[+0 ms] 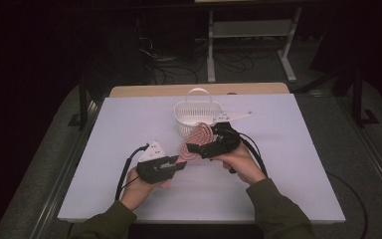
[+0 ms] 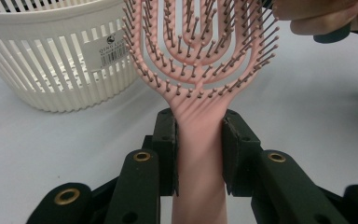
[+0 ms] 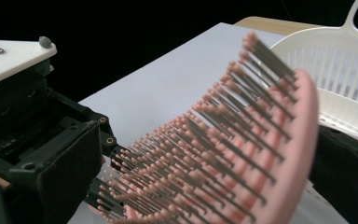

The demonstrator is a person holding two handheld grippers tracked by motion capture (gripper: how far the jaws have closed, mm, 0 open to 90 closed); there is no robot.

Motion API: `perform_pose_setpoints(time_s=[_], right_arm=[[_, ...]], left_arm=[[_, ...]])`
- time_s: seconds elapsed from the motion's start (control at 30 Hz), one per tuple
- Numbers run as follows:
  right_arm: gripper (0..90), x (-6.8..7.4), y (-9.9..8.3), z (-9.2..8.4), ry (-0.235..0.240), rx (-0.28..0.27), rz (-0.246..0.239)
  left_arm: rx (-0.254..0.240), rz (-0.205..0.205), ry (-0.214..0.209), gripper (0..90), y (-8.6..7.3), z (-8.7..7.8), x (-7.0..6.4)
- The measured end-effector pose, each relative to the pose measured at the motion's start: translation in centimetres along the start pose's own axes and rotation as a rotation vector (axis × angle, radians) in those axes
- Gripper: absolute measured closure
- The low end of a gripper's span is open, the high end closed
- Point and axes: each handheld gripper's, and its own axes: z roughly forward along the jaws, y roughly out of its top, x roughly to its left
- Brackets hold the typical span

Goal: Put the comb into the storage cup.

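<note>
The white rectangular table top (image 1: pixel 288 164) carries a white slotted plastic basket with a hoop handle (image 1: pixel 195 112) near its far middle, and just in front of that basket the two tools meet over a pink vented plastic hairbrush with brown-tipped bristles (image 1: pixel 195 142), which is held off the surface between them. The left gripper (image 1: pixel 171 165) is clamped on the brush's handle: in the left gripper view both black pads press its flat pink neck from either side, just below where the ribs fan out. The right gripper (image 1: pixel 195 148) sits at the head end; whether its jaws grip the head or merely flank it cannot be told. The brush looks light and fairly stiff at the handle, but the open ribbed head probably flexes and the smooth plastic could slip, so the solid neck is the sound place to hold; the bristles give no purchase. The high view alone gives the layout: both hands, the basket behind them, bare table around. The left gripper view (image 2: pixel 199 154) shows the contact on the neck and a label on the basket wall (image 2: pixel 51 65). The right gripper view adds the bristle rows (image 3: pixel 223 154) in profile, curving up towards the basket rim (image 3: pixel 335 56).
</note>
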Motion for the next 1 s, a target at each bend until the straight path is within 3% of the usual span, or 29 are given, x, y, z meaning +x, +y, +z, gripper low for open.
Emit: perform_pose_setpoints(time_s=[1.0], right_arm=[[26.5, -0.33, -0.27, -0.39, -0.002, 0.007, 0.052]], left_arm=[[0.007, 0.011, 0.007, 70.2, -0.08, 0.07, -0.09]])
